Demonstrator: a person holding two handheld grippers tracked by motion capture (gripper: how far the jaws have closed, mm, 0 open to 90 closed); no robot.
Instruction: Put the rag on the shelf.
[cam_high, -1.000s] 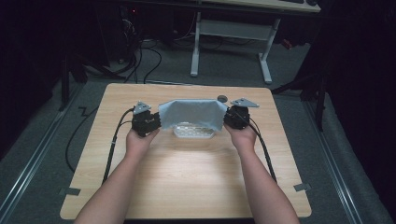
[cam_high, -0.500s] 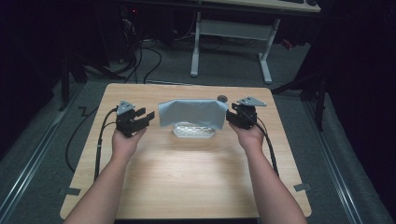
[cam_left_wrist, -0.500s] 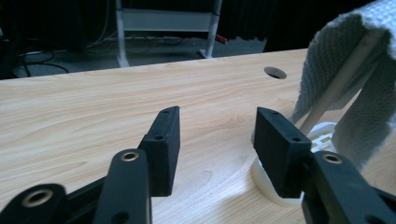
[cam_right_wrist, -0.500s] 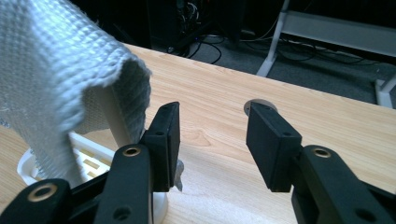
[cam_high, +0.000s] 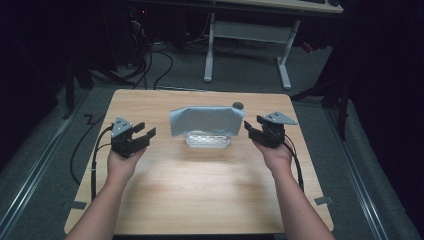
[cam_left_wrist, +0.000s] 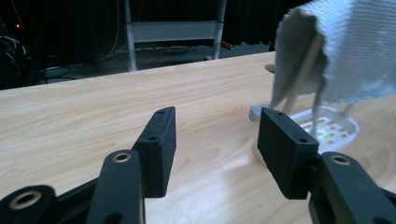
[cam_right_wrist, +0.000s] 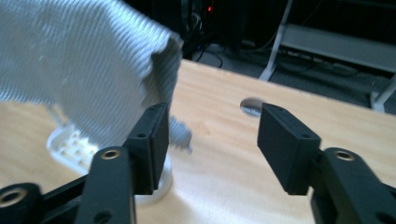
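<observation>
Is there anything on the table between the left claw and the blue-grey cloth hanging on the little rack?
Nothing visible. The left gripper is open, with bare wooden table between it and the cloth draped over the white rack. The small dark disc sits behind the cloth, out of the way.

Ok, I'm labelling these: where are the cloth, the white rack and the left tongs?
cloth (cam_high: 206, 121), high view, middle of its draped face
white rack (cam_high: 208, 140), high view, its base
left tongs (cam_high: 145, 133), high view, between the tips

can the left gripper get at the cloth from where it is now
Probably yes. The left gripper is open, pointing toward the grey cloth draped over the white rack, with only bare table between them.
</observation>
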